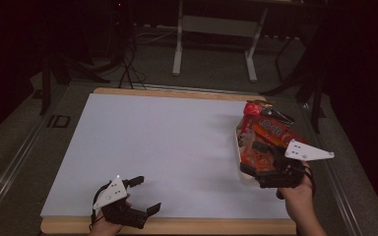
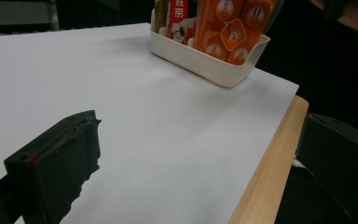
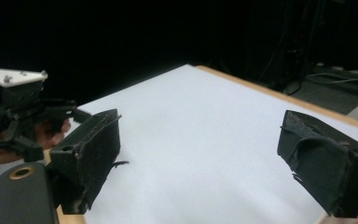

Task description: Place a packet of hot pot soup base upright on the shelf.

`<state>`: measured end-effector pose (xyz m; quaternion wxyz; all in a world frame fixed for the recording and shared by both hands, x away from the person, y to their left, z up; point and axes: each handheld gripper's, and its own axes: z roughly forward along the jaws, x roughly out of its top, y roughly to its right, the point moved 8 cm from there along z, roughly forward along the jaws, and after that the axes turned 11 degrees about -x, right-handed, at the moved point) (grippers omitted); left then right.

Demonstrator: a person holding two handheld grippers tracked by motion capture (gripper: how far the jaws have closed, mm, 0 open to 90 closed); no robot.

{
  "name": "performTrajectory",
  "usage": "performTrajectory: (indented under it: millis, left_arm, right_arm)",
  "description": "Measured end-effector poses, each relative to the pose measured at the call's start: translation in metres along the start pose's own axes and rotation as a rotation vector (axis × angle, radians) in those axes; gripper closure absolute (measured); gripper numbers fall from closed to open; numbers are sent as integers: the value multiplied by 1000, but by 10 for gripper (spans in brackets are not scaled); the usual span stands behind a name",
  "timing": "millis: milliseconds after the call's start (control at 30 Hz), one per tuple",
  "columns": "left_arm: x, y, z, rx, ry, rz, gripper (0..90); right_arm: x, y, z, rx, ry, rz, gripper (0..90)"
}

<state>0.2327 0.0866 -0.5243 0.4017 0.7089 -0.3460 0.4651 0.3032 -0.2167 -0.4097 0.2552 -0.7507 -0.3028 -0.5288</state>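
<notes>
From my remote seat I read this as tidying snack packets (image 1: 268,135) into the white bin (image 2: 205,63), which sits at about three o'clock on the tabletop (image 1: 167,147), close to its right edge. The packets stand upright and crowded in it, orange and red, and I see no loose ones on the white sheet, so I judge the filling done or nearly so. My right gripper (image 3: 200,163) hangs just beside the bin's near end, jaws wide apart with nothing between them. My left gripper (image 1: 138,194) rests at seven o'clock by the front edge, jaws spread and empty, well apart from the bin.
</notes>
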Motion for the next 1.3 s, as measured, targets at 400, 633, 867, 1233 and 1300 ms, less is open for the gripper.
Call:
performTrajectory:
  millis: [400, 633, 867, 1233, 1300]
  left_arm:
    - [-2, 0, 0, 2, -2, 4, 1]
    - [-2, 0, -1, 4, 4, 5, 1]
    - [-2, -1, -2, 8, 6, 6, 1]
    - [-3, 0, -3, 8, 3, 9, 1]
    - [-3, -1, -3, 9, 3, 10, 1]
  right_arm:
    - [-48, -13, 24, 41, -84, 10, 127]
    - [-68, -14, 26, 39, -102, 22, 132]
    - [-87, -14, 27, 26, -142, 11, 133]
    - [-86, -8, 26, 13, -117, 28, 135]
    - [-86, -8, 27, 16, -119, 30, 135]
